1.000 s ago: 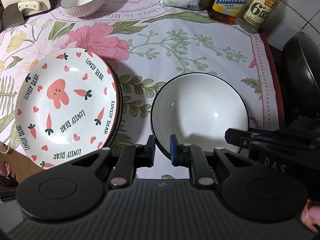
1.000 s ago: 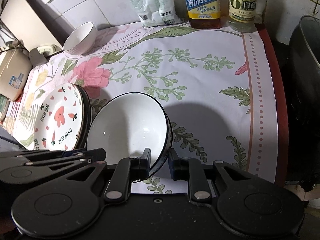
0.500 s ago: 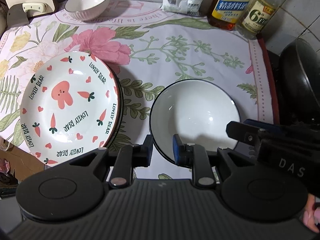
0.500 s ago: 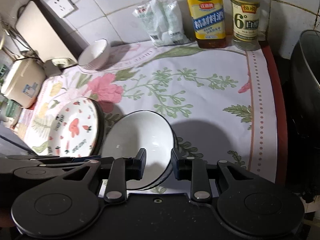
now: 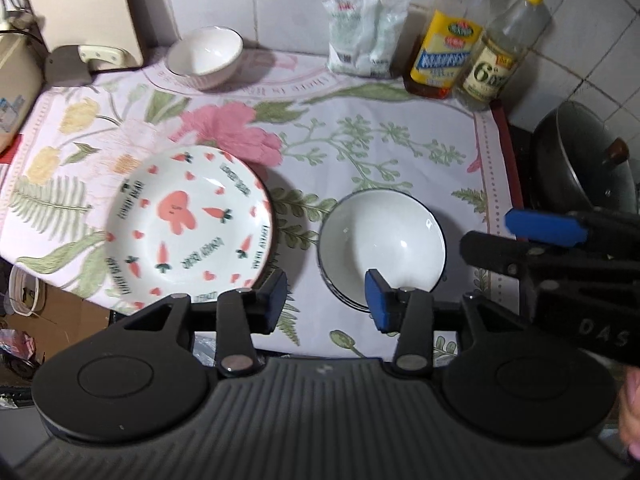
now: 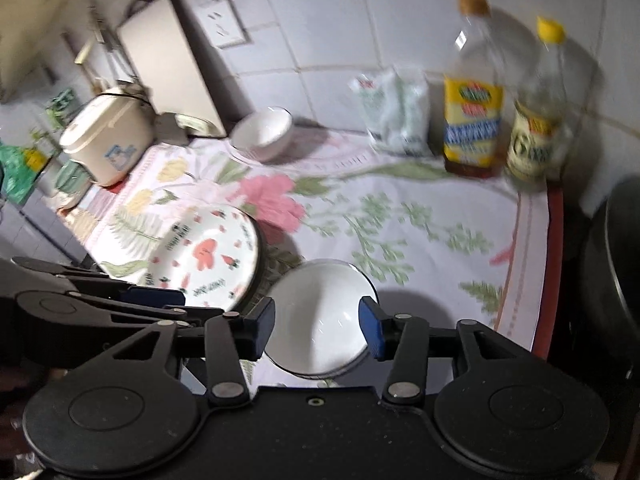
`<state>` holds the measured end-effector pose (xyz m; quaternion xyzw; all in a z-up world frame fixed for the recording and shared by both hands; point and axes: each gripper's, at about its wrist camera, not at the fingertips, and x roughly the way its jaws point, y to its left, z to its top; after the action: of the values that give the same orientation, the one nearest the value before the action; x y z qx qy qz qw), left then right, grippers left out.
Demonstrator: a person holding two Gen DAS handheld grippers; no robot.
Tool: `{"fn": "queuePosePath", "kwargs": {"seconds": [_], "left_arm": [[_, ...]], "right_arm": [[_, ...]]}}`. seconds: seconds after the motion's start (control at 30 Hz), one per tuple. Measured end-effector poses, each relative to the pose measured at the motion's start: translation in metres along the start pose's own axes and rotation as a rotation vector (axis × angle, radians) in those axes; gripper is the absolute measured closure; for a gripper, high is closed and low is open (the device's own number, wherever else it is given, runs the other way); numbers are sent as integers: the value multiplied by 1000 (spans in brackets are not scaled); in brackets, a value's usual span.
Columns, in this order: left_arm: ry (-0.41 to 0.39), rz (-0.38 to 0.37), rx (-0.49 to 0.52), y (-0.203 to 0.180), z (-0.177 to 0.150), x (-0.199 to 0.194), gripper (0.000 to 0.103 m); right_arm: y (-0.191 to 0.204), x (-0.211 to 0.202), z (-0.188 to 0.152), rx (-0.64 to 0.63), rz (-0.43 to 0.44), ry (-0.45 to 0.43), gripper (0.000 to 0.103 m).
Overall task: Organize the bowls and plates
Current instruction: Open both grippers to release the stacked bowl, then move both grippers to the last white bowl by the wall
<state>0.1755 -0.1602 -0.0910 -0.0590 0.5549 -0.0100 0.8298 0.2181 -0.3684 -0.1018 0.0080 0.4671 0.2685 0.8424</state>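
Note:
A white bowl with a dark rim [image 5: 382, 240] [image 6: 320, 316] rests on other bowls near the front of the flowered tablecloth [image 5: 360, 140]. Left of it lies a carrot-and-rabbit plate [image 5: 190, 226] [image 6: 208, 258] on a dark plate. A small ribbed white bowl [image 5: 206, 56] [image 6: 264, 134] stands at the back. My left gripper [image 5: 326, 302] hangs above the stack's near rim, jaws opening, nothing between them. My right gripper [image 6: 316, 326] hovers over the same bowl, jaws opening and empty; its blue-padded fingers [image 5: 544, 226] show at the right of the left wrist view.
Two oil and vinegar bottles [image 5: 448, 52] [image 5: 500, 60] and a white bag [image 5: 366, 36] line the tiled back wall. A dark wok [image 5: 584, 160] sits off the table's right edge. A rice cooker [image 6: 108, 140] and a cutting board [image 6: 172, 68] stand at the back left.
Both grippers let go of the bowl's rim, opened their jaws and rose away from the table, so the scene looks smaller and more of the back wall shows.

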Motion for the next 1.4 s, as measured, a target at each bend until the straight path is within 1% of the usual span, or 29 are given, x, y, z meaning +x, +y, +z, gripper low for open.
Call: {"fn": "queuePosePath", "kwargs": {"seconds": [0.1, 0.2, 0.37, 0.47, 0.57, 0.63, 0.7, 0.8, 0.97, 1.13, 1.23, 1.4], "left_arm": [[-31, 8, -11, 11, 3, -18, 54], [-58, 27, -21, 23, 8, -31, 50], [-92, 38, -42, 50, 19, -42, 44], [-102, 45, -42, 67, 28, -44, 40], [-108, 54, -34, 86, 41, -43, 38], [-116, 37, -30, 100, 51, -41, 34], [-116, 30, -35, 114, 62, -38, 32], [-112, 34, -22, 132, 81, -33, 31], [-110, 46, 7, 162, 113, -11, 29], [-111, 47, 11, 192, 141, 19, 29], [-88, 22, -16, 211, 159, 42, 29], [-97, 27, -17, 228, 183, 76, 29]], "right_arm": [[10, -13, 12, -56, 15, -39, 36], [22, -22, 25, -110, 22, -73, 36], [44, -22, 49, -180, 45, -94, 34], [59, -14, 63, -207, 39, -100, 29], [75, -3, 77, -220, 31, -106, 29], [83, 7, 87, -221, 51, -114, 29], [86, 20, 96, -197, 75, -117, 29], [88, 40, 112, -128, 96, -117, 29], [93, 74, 135, -43, 91, -124, 29], [93, 120, 157, 40, 80, -116, 29], [88, 147, 168, 100, 80, -111, 29], [78, 192, 179, 200, 66, -90, 29]]}}
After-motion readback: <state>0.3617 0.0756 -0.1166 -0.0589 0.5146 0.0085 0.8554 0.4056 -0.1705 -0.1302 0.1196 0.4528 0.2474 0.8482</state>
